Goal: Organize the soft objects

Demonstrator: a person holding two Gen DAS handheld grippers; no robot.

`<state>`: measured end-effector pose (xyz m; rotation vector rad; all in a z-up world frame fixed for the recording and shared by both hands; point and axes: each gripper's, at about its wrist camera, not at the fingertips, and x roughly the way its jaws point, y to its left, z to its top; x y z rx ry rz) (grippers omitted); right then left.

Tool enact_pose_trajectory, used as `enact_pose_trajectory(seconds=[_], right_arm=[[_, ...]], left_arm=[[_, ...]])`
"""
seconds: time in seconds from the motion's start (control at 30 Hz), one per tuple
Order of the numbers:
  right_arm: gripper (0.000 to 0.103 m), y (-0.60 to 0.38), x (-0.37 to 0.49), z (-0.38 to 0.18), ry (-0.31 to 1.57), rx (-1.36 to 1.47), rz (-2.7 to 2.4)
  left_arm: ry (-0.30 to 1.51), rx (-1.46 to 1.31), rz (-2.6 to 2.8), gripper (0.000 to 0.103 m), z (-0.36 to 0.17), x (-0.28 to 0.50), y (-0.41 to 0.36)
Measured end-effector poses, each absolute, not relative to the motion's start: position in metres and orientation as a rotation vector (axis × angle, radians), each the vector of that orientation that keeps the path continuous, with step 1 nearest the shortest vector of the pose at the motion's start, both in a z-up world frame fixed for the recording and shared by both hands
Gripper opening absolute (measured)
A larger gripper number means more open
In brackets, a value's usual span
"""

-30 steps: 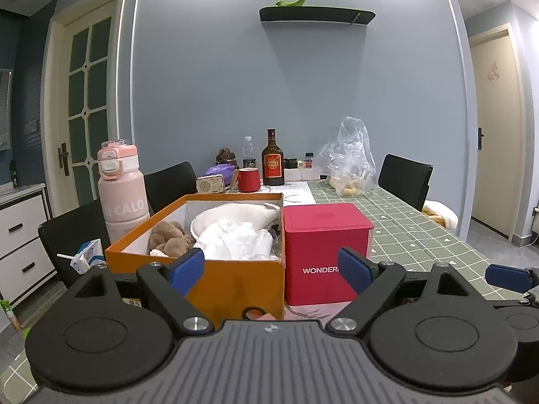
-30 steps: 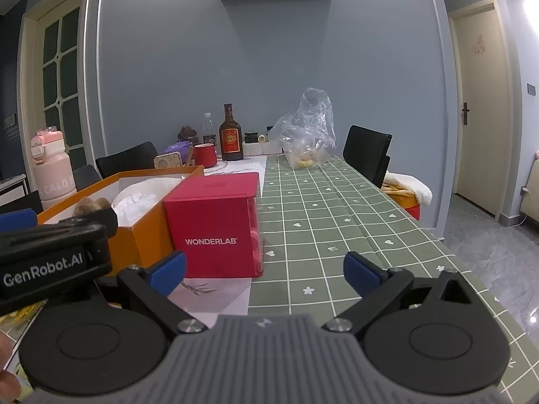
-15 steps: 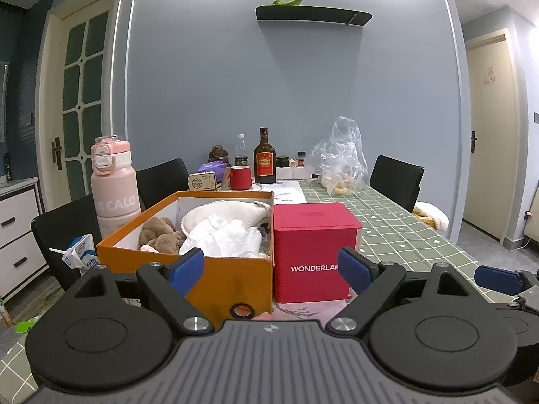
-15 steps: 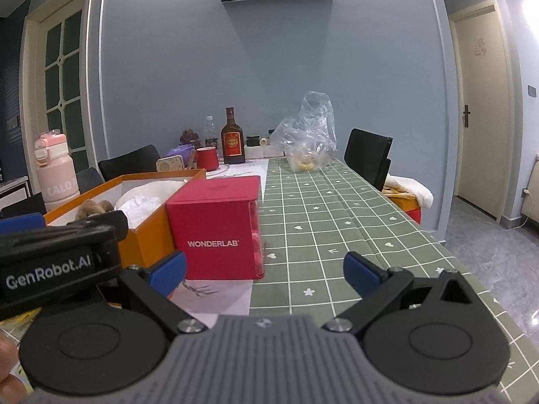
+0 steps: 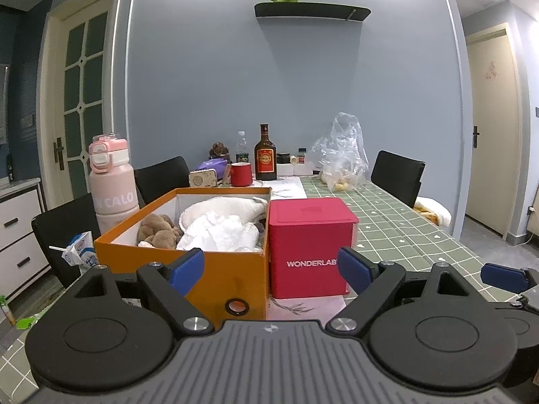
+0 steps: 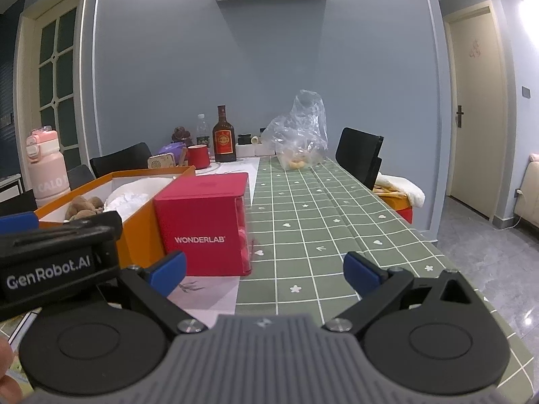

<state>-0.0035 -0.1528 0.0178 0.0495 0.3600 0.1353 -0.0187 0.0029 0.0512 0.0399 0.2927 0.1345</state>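
Observation:
An orange box (image 5: 215, 276) stands on the table and holds a brown plush toy (image 5: 158, 232), a crumpled white cloth (image 5: 219, 235) and a cream soft item (image 5: 225, 207). It also shows in the right wrist view (image 6: 141, 232). My left gripper (image 5: 269, 266) is open and empty, held back from the box's near wall. My right gripper (image 6: 264, 269) is open and empty, to the right of the left gripper, facing a red WONDERLAB box (image 6: 205, 222).
The red box (image 5: 310, 245) stands right of the orange box. A pink bottle (image 5: 113, 185) and a milk carton (image 5: 79, 252) are at the left. Bottles, a red mug (image 5: 241, 174) and a plastic bag (image 5: 342, 155) stand at the far end. Black chairs flank the green checked tablecloth (image 6: 330, 222).
Both grippers have drawn back and risen slightly, so the boxes look a little farther and lower. Both stay open and empty.

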Motion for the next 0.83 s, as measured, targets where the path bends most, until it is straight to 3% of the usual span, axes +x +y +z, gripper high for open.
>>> enact_pose_trajectory(seconds=[0.83], right_arm=[[0.098,-0.1566,-0.0041,0.0131,0.365,0.022,0.117]], left_arm=[[0.307,0.053,0.141,0.103,0.0471,-0.0174,-0.0052]])
